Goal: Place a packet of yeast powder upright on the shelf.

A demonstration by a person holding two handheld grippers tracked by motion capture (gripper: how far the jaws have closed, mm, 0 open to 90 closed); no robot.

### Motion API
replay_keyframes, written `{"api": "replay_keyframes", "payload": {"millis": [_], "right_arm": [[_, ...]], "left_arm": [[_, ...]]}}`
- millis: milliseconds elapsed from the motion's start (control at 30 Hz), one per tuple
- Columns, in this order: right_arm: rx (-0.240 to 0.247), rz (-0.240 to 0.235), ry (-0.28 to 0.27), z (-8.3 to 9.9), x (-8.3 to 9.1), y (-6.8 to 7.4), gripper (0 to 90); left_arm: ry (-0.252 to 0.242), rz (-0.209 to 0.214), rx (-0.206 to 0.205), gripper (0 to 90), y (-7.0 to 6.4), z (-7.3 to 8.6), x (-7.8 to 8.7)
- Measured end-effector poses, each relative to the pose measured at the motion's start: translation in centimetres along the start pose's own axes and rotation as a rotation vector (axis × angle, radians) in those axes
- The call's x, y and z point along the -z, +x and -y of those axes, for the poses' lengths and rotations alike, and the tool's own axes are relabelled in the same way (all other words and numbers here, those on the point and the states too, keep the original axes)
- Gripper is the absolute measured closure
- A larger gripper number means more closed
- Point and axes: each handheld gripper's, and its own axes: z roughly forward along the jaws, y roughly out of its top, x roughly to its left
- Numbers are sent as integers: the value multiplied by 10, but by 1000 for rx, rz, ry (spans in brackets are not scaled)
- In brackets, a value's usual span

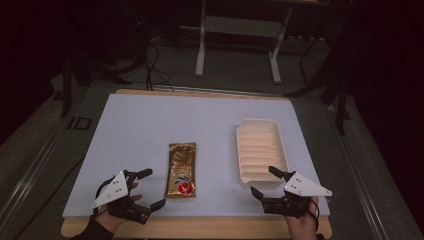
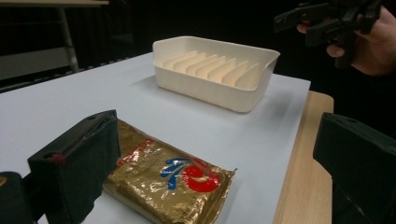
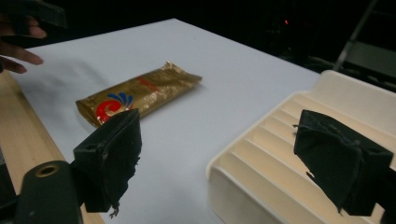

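A gold foil packet (image 1: 181,169) with a red and blue logo lies flat near the table's front, between both hands. My left gripper (image 1: 149,189) is open just left of it, jaws wide apart and empty; its own view has the packet (image 2: 166,177) close between the jaws. A cream ribbed tray (image 1: 261,149) stands empty to the right. My right gripper (image 1: 264,181) is open at the tray's front edge, one jaw over the tray (image 3: 299,154) and the other over the white mat, with the packet (image 3: 135,93) farther off.
A white mat (image 1: 150,125) covers the wooden table (image 1: 200,227), whose bare front edge shows near both hands. Beyond the table are a dark floor, cables and a white metal frame (image 1: 240,30).
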Motion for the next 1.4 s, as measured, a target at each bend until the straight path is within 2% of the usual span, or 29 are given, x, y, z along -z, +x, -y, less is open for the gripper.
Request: {"api": "replay_keyframes", "payload": {"millis": [33,67,133,200,267,333,367,533,667,733,867,933,1000,1067,1133,1267,1333,1400], "right_arm": [[-9,-19,-6,0,1,0,137],[-8,-16,-5,0,1,0,136],[-11,-25,-4,-2,1,1,118],[-5,-13,-8,-3,2,2,108],[-2,-8,-4,-4,1,4,105],[5,-10,-6,-4,1,4,105],[13,-14,3,-3,-1,5,105],[13,-32,8,-4,-2,7,102],[20,-39,18,-4,-3,8,102],[26,-34,10,-4,-3,9,98],[44,-2,-26,-7,-1,10,97],[25,-23,-18,-9,0,10,97],[33,-37,-20,-11,0,11,97],[45,-58,-24,-13,0,13,97],[47,-89,-35,-14,0,14,97],[81,-102,-82,-18,0,17,97],[82,-113,-97,-19,0,17,97],[80,-109,-112,-19,0,17,97]], "left_arm": [[2,2,-4,14,0,0,0],[9,-2,-6,14,-1,0,-1],[46,2,43,14,-1,-1,-2],[69,-8,50,14,-2,0,-4],[59,11,70,14,-3,-1,-4],[59,11,70,14,-3,-1,-4],[47,8,85,14,-3,-4,-3],[35,-43,67,13,-4,-6,0],[42,-56,104,14,-3,-9,3],[41,-64,103,14,-4,-11,3],[69,-36,122,14,-4,-13,2],[65,-21,126,13,-4,-15,3],[64,-8,143,13,-4,-18,3],[33,5,161,13,-3,-21,4],[33,12,171,13,-2,-24,4],[52,24,177,14,1,-28,5],[49,33,181,13,2,-31,3],[60,30,159,13,2,-36,1]]}}
